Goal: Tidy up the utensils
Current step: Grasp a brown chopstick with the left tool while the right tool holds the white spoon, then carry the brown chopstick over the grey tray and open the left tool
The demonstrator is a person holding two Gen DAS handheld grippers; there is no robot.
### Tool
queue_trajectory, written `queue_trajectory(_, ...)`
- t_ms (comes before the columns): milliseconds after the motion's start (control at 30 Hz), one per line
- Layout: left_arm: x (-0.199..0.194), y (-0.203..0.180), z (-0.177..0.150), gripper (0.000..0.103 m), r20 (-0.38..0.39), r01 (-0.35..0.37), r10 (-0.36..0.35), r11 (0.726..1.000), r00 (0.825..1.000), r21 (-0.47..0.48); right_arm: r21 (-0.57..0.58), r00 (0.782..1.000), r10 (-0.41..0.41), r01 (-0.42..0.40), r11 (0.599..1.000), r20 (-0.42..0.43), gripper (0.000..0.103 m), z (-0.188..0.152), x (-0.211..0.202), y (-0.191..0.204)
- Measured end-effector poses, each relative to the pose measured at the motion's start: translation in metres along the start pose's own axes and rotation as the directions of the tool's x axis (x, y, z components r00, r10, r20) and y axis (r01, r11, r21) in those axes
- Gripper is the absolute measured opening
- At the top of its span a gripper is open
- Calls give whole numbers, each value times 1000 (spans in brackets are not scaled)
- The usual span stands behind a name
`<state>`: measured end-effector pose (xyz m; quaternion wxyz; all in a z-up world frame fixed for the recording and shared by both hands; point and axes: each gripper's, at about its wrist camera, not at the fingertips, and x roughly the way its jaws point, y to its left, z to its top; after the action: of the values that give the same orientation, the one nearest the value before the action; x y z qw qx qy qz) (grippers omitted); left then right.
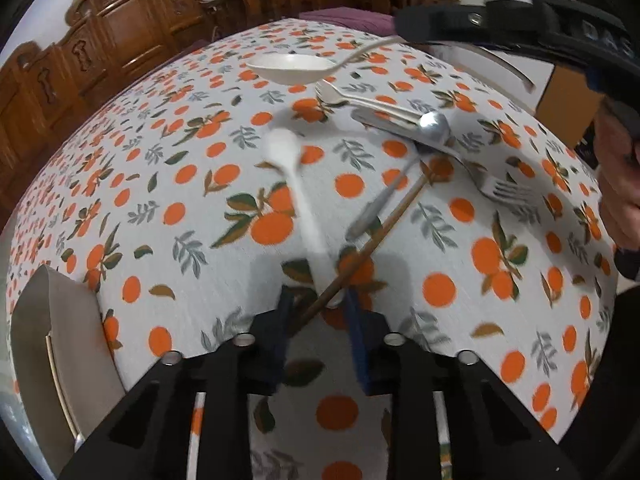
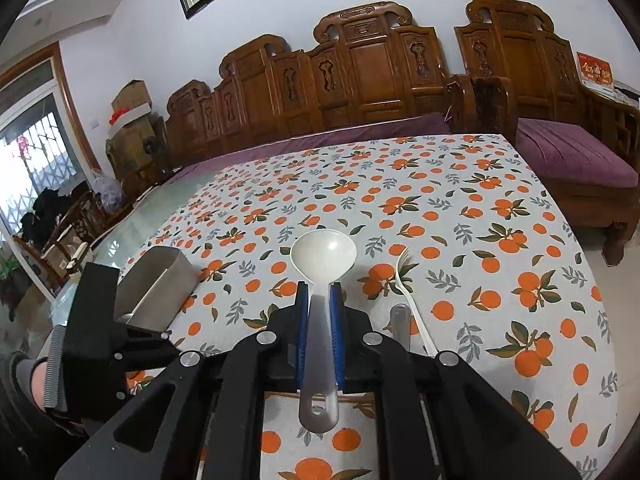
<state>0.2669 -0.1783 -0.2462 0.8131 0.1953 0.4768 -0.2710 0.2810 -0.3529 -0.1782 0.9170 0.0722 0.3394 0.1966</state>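
Note:
In the left wrist view my left gripper (image 1: 320, 312) points down at the table. Its blue pads close around the handle end of a blurred white spoon (image 1: 286, 152) and a brown wooden stick (image 1: 384, 232) crossing it. My right gripper (image 2: 320, 292) is shut on the handle of a white ladle spoon (image 2: 323, 254), held above the cloth. From the left wrist view that gripper (image 1: 400, 26) shows at top right with the ladle (image 1: 290, 68). A white plastic fork (image 1: 332, 94), a metal spoon (image 1: 434, 124) and a metal fork (image 1: 510, 194) lie in a heap.
An open steel utensil holder (image 2: 156, 284) stands at the table's left, also seen at the lower left (image 1: 56, 340). The tablecloth (image 2: 460, 200) has an orange print. Carved wooden benches (image 2: 360, 72) with purple cushions line the far side. A hand (image 1: 624, 200) is at the right.

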Motion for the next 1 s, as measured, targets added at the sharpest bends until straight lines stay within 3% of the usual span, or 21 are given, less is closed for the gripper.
queue_trajectory(400, -29, -21, -33, 9, -1, 33, -33, 999, 999, 41, 1, 1000, -2, 2, 1000, 2, 12, 2, -2, 2)
queue_trajectory(833, -89, 8, -72, 3, 99, 42, -23, 982, 995, -187, -35, 999, 6, -7, 999, -33, 12, -2, 5, 17)
queue_trajectory(1000, -115, 20, -78, 3, 142, 34, -3, 975, 990, -218, -45, 999, 4, -6, 999, -45, 12, -4, 8, 22)
